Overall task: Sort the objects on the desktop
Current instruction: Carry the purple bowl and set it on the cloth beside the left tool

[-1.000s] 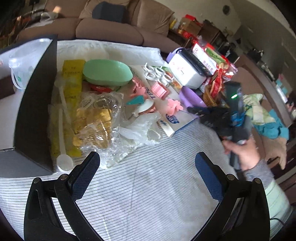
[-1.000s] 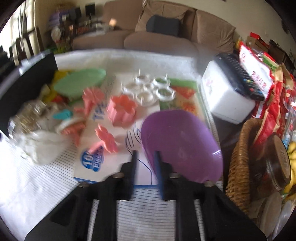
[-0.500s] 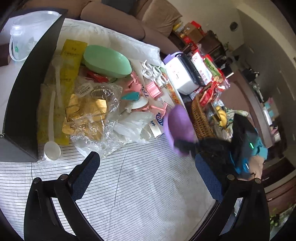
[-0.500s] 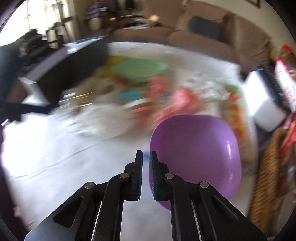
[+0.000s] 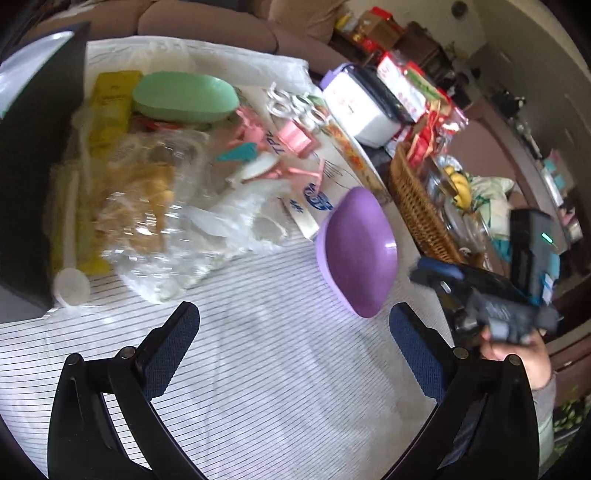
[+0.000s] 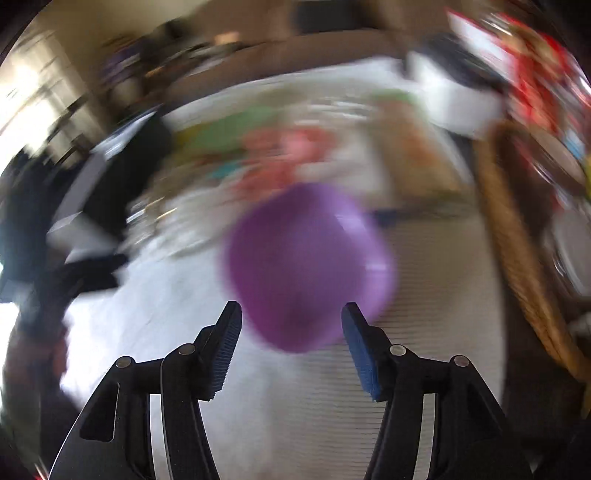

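The purple bowl (image 5: 356, 251) lies on the striped counter (image 5: 258, 369), just ahead of the right claw (image 6: 291, 347), whose jaws have just been opening (nothing between them); the left claw (image 5: 295, 339), also released, sits farther left.

A home living room: a brown sofa (image 5: 221, 22) at the frame's top, a cluttered counter (image 5: 277, 369), a wicker basket (image 5: 417, 210).
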`<action>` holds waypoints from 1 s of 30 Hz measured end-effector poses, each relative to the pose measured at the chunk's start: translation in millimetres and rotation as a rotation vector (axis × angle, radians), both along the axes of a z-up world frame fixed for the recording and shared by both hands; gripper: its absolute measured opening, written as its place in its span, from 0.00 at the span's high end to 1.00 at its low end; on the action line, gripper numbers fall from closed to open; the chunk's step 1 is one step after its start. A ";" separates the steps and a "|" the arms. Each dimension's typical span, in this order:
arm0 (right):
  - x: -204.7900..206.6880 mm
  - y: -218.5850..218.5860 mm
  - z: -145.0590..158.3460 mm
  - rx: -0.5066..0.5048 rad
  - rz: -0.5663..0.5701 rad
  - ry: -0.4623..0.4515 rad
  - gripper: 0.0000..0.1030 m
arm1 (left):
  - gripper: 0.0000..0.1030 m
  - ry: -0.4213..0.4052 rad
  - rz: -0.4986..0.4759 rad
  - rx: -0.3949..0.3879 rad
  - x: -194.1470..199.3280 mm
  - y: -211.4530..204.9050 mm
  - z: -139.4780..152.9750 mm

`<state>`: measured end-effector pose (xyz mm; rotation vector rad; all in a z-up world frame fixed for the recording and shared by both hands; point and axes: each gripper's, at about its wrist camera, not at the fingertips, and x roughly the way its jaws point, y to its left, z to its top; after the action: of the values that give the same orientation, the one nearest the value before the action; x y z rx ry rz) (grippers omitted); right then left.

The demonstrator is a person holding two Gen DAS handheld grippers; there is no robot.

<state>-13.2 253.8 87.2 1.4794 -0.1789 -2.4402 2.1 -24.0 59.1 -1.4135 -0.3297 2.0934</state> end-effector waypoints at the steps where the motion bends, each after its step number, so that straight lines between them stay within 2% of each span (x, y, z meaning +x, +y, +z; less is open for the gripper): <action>1: -7.1 7.9 -6.5 -0.001 -0.041 -0.014 0.42 | 0.00 0.000 -0.005 -0.003 -0.1 3.9 -1.7; 3: -20.4 12.4 -15.5 0.037 -0.076 -0.017 0.42 | 0.00 0.008 -0.018 -0.028 0.8 15.1 -5.1; 8: -42.1 1.2 -32.0 0.114 -0.042 0.003 0.43 | 0.00 0.012 -0.041 -0.069 2.1 30.3 -14.9; 10: -42.2 -3.8 -36.9 0.086 -0.001 -0.010 0.57 | 0.01 0.007 -0.045 -0.091 2.6 31.3 -19.4; 11: -40.3 -4.5 -38.9 0.071 0.029 -0.020 0.60 | 0.01 -0.002 -0.044 -0.107 2.6 30.7 -22.1; 18: 4.6 -54.6 -46.8 -0.177 0.382 -0.247 0.61 | 0.02 -0.035 -0.020 -0.179 8.9 12.0 -26.1; 20: 15.6 -64.5 -41.1 -0.180 0.439 -0.252 0.59 | 0.02 -0.033 -0.013 -0.189 12.4 5.4 -26.8; 22: 16.3 -64.7 -33.7 -0.155 0.421 -0.226 0.50 | 0.02 -0.030 0.013 -0.213 14.0 -2.2 -30.2; 25: 3.0 -46.6 -27.1 -0.128 0.287 -0.174 0.46 | 0.02 -0.044 0.033 -0.232 11.7 -9.1 -41.1; 27: -4.6 -40.8 -29.2 -0.067 0.224 -0.145 0.44 | 0.12 -0.026 0.023 -0.240 11.3 -7.1 -43.7; 30: -17.6 -50.6 -40.4 -0.004 0.222 -0.136 0.46 | 0.30 0.002 -0.013 -0.277 12.9 1.8 -42.4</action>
<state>-30.8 203.1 46.8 1.5732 -0.0442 -2.1661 15.0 -22.3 16.6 -1.5633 -0.0286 2.1936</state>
